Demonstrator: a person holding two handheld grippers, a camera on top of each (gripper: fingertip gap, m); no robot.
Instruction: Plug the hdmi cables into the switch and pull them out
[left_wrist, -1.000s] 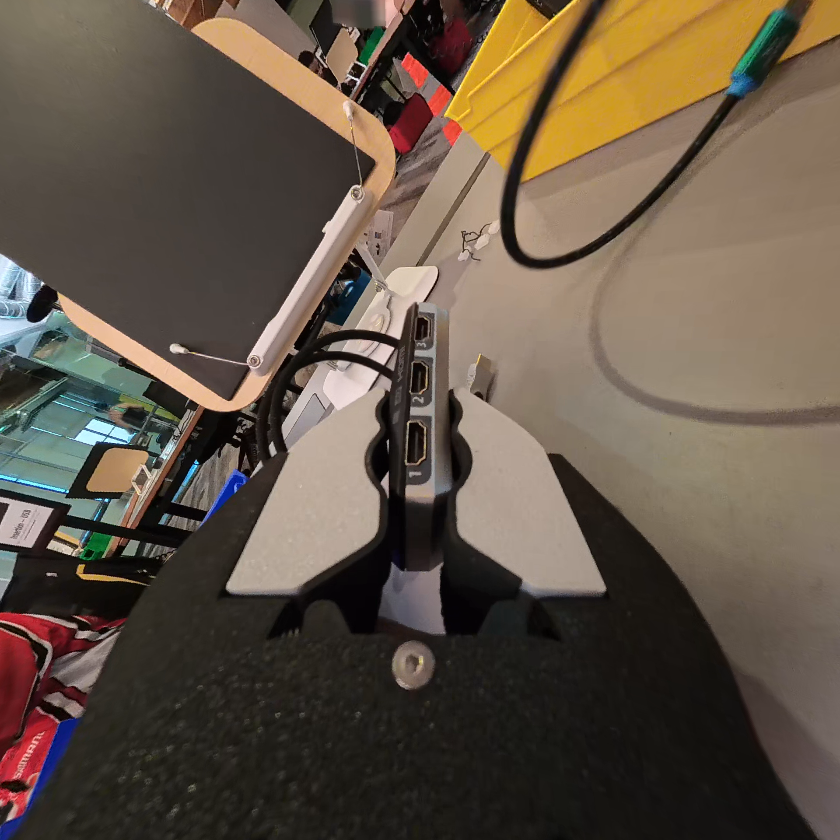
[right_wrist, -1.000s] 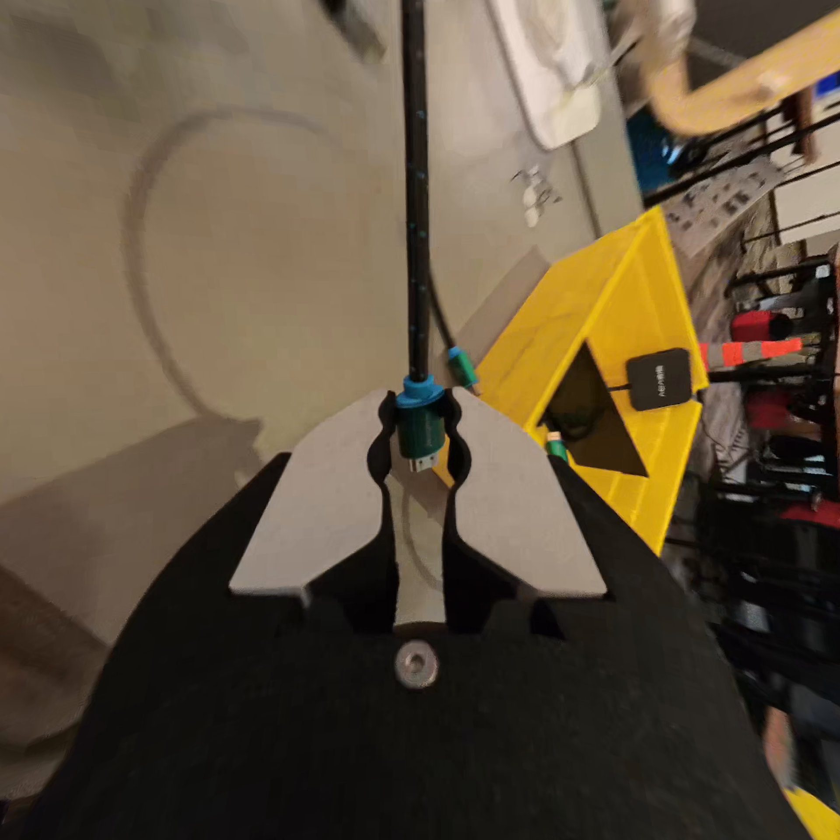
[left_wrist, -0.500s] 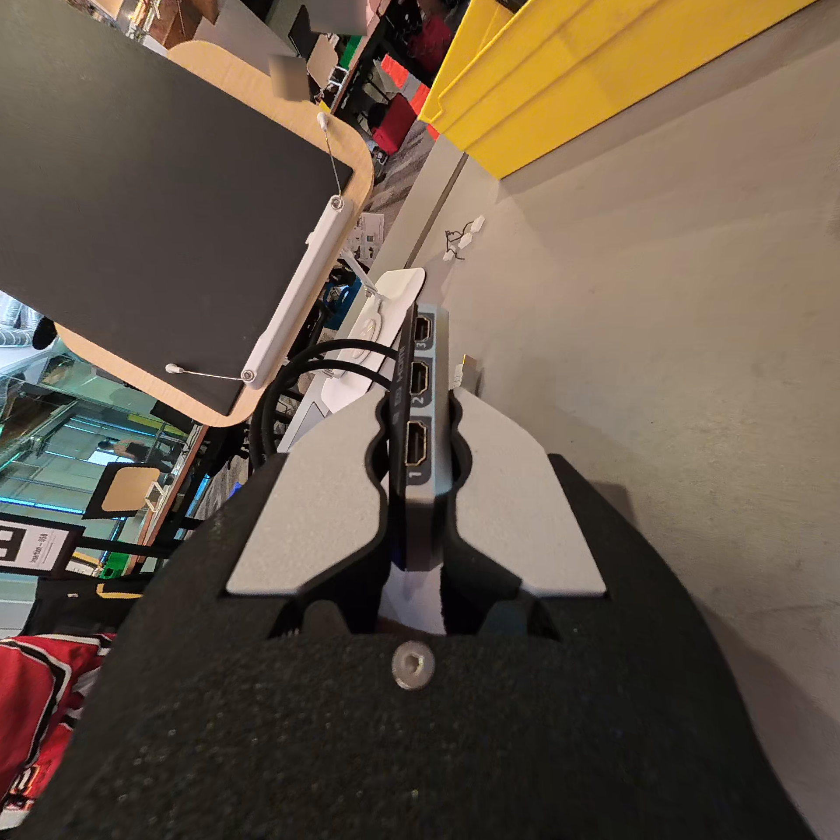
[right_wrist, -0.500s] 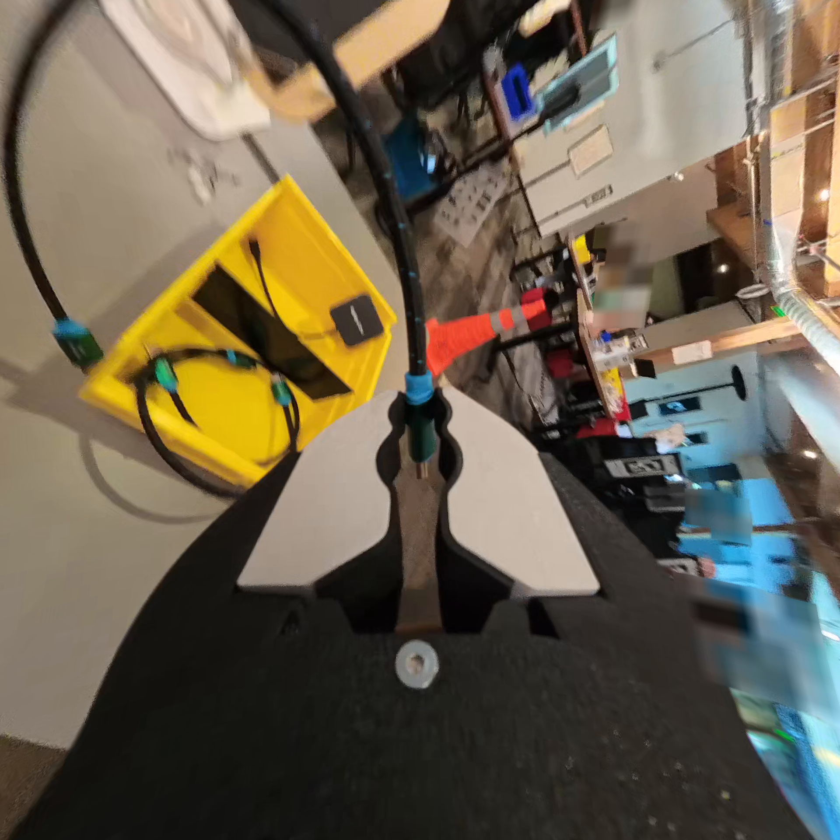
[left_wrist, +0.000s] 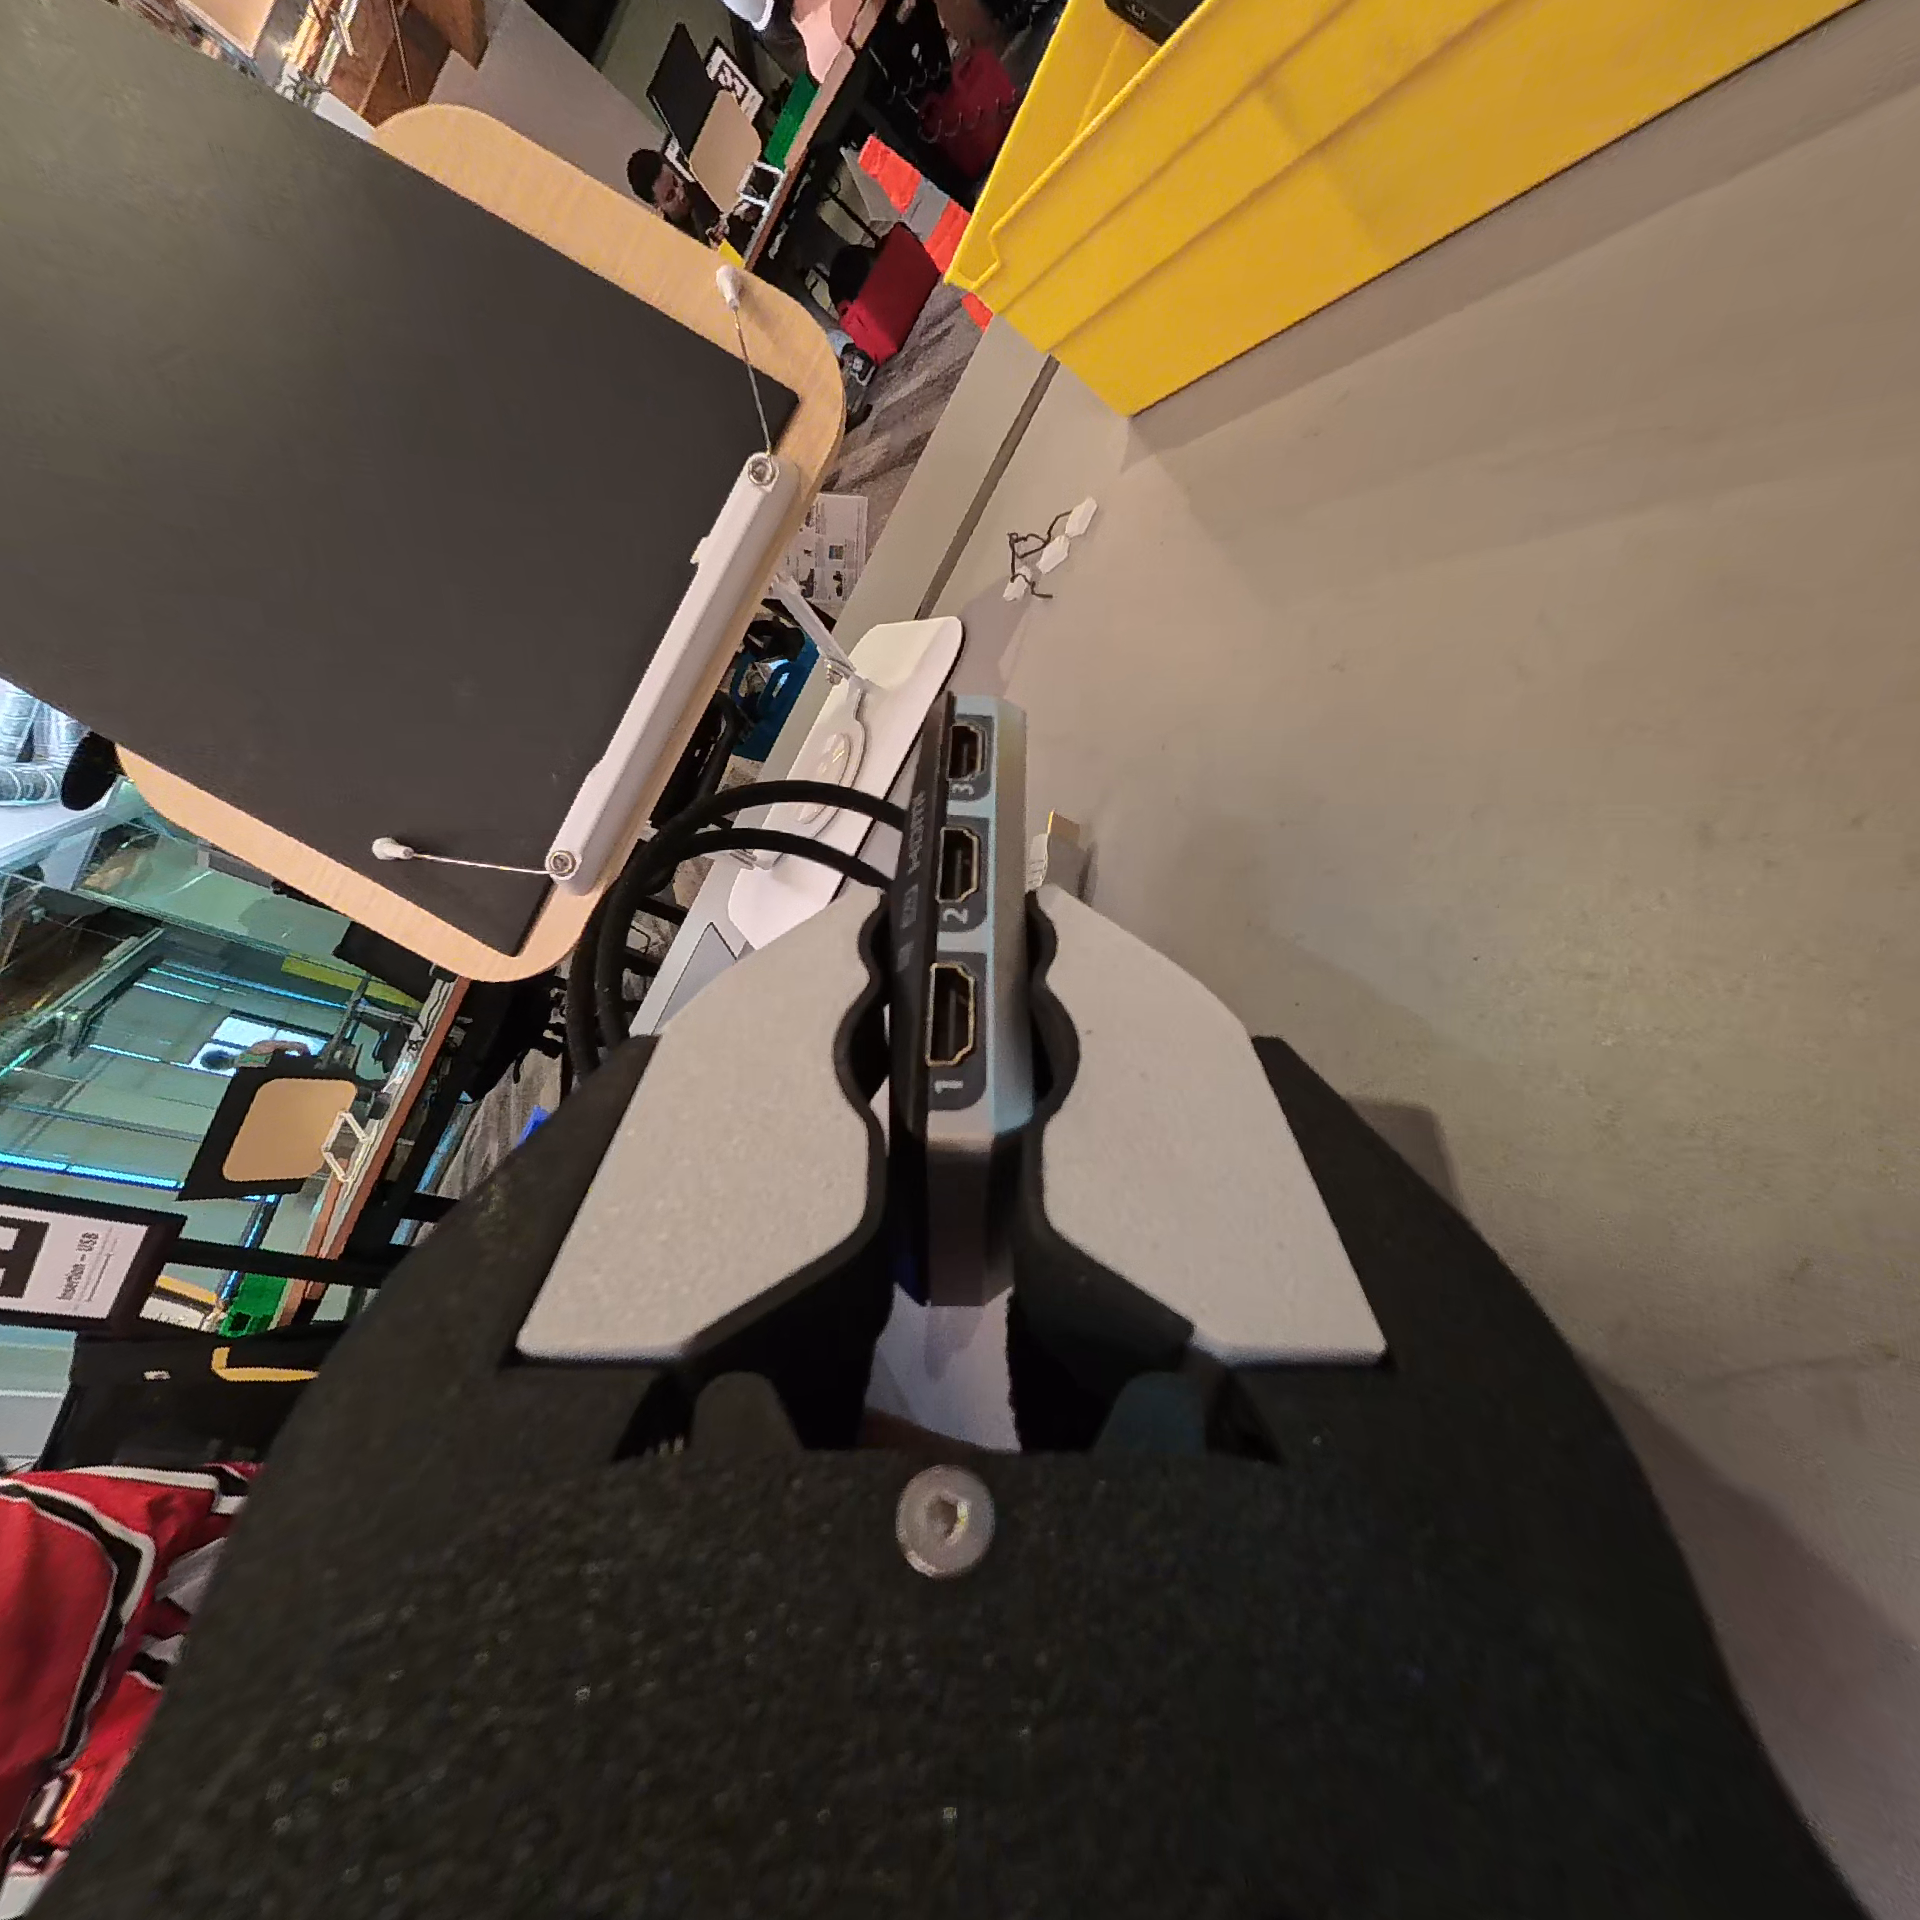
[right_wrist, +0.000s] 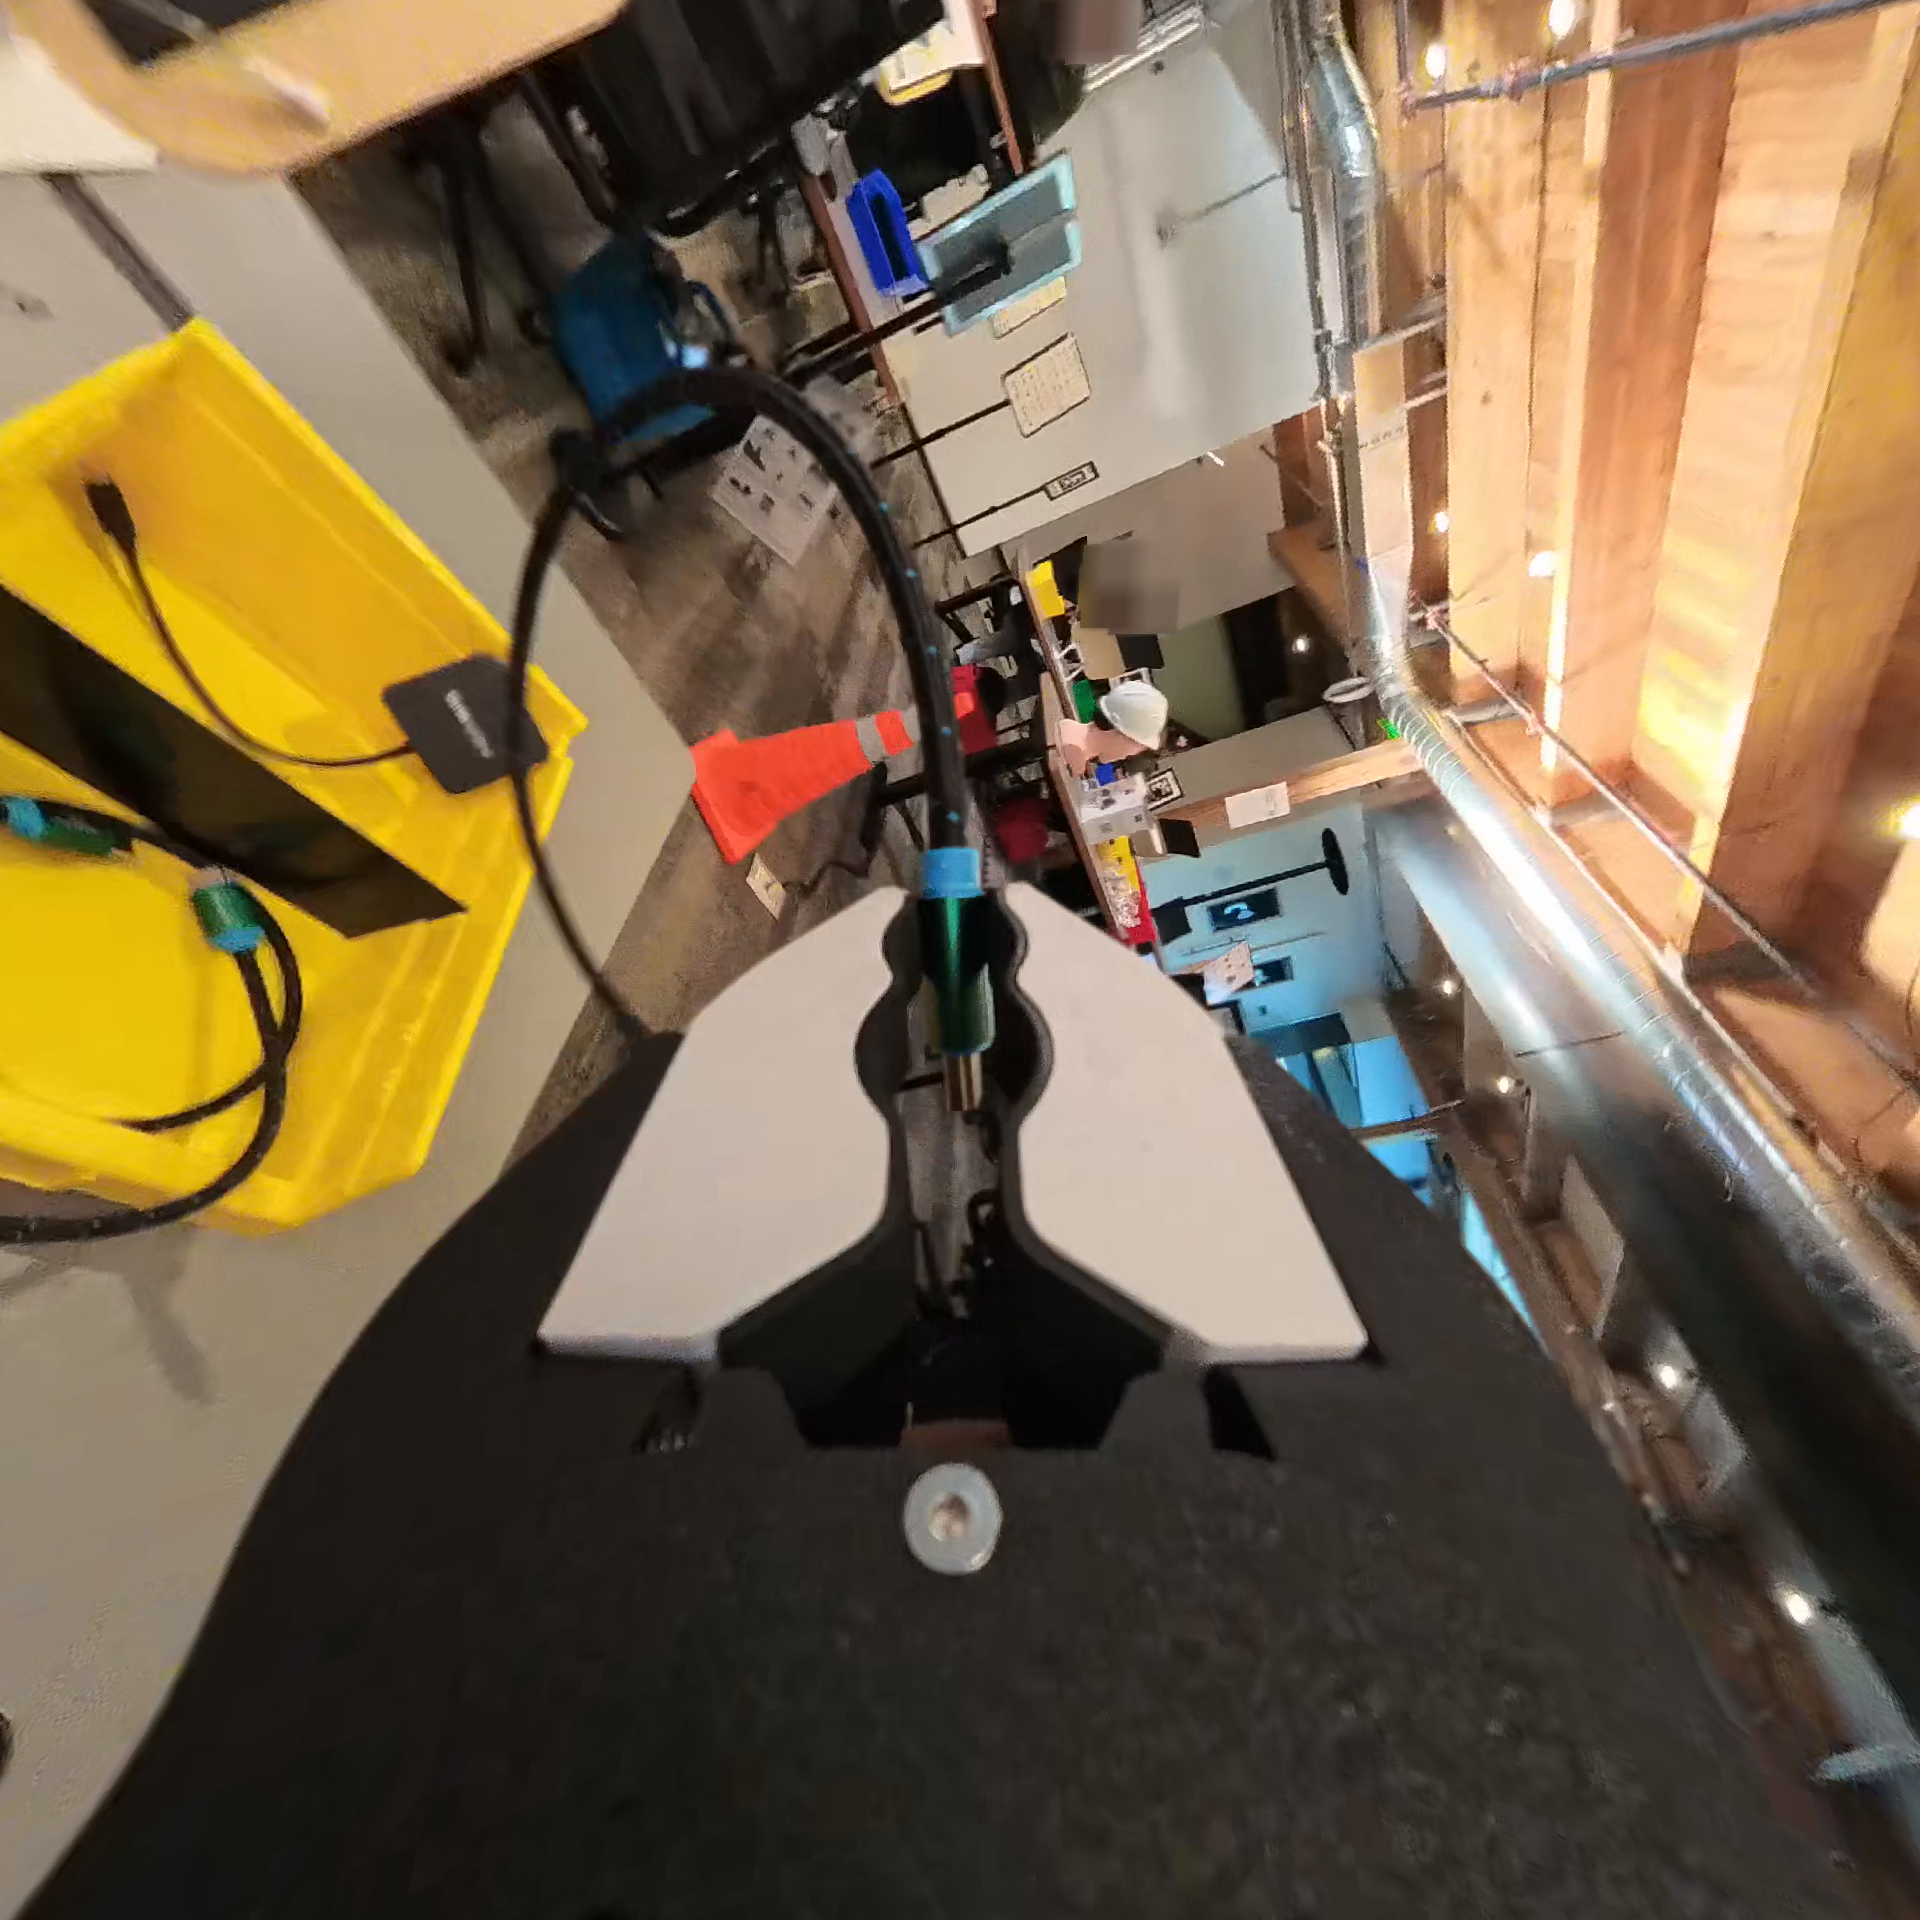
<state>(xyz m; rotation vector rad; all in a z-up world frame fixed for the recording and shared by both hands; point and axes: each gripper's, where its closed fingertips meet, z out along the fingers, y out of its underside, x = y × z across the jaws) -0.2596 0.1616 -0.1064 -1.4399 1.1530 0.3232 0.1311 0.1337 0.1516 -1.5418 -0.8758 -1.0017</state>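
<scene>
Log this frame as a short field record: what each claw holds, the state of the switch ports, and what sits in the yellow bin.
left claw: shut on the HDMI switch, held edge-on above the grey table
switch ports: three in a row, all empty
right claw: shut on the green HDMI plug, metal tip pointing back toward the camera
cable: black braided, arcs up from the plug and loops down to the left
yellow bin: holds a small black box with a lead and more green-ended cables
plugged in: not yet
</scene>
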